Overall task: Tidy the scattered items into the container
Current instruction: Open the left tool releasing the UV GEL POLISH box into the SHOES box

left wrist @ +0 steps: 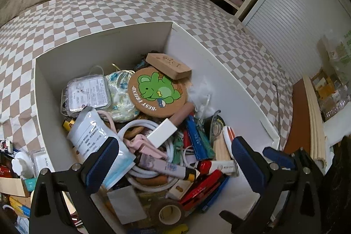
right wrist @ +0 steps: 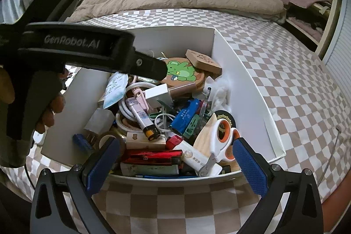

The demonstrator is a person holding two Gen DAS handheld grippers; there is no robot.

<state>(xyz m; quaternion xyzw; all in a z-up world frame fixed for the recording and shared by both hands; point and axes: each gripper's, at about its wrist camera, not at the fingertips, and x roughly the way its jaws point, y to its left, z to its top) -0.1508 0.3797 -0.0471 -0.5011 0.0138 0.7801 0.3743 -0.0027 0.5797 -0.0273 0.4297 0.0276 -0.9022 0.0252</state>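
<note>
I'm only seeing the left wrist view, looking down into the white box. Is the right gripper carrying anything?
Observer: No. The right gripper is open and empty, with its fingers at the near wall of the white box.
Operator: And what's that white and orange thing next to the wood piece?
Observer: It's a pair of scissors, white with orange-lined handle loops. They're lying on top of the pile, close to the box's right wall.
</note>
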